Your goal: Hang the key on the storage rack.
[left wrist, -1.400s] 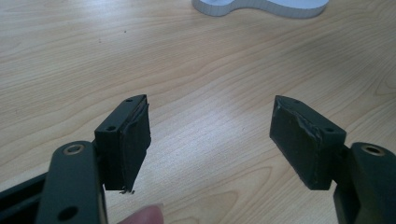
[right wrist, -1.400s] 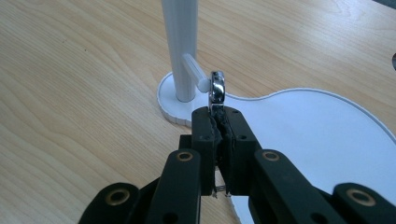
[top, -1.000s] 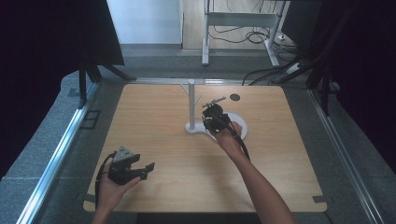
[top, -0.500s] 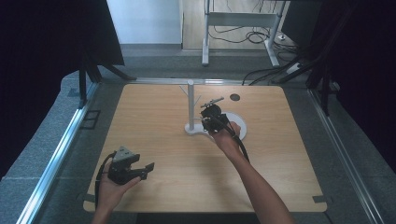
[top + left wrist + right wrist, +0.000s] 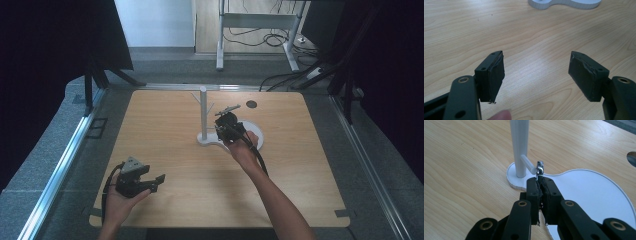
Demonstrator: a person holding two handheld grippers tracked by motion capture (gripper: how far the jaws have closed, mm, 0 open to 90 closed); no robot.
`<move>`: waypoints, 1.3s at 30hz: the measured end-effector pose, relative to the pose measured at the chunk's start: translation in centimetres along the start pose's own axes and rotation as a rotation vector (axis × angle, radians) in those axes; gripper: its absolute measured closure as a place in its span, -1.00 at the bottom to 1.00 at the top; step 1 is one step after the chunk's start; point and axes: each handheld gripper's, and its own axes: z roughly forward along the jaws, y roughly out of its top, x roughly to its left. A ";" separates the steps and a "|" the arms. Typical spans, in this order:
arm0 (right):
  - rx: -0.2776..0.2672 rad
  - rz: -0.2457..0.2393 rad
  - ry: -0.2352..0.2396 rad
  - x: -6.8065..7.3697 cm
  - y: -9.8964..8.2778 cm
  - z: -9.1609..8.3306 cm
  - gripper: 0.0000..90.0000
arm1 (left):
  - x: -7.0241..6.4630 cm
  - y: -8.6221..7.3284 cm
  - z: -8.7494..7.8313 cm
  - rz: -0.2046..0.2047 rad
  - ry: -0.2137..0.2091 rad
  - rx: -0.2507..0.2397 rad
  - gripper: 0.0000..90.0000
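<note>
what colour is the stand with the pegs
White: the stand, its pegs and its flat base are all white, clearest in the right gripper view.

Laboratory recording bay: wooden table [image 5: 165, 120] enclosed by black curtains [image 5: 45, 60], with metal floor rails [image 5: 60, 165] and trailing cables [image 5: 250, 37].

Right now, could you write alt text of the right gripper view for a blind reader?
The right gripper is shut on a small shiny metal piece, held beside a peg of a white stand. The stand's flat white base lies on a wooden table.
</note>
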 end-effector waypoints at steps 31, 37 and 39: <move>-0.020 -0.046 0.024 1.8 -0.3 -0.2 0.75 | 0.1 -0.1 0.1 -0.001 0.001 0.003 -0.35; -0.043 -0.024 0.065 0.9 -0.9 -0.8 0.68 | 0.2 -0.1 0.1 -0.003 0.003 0.001 -0.35; -0.057 -0.014 0.086 0.5 -1.2 -1.2 0.64 | 0.2 -0.1 0.2 -0.004 0.004 0.004 -0.35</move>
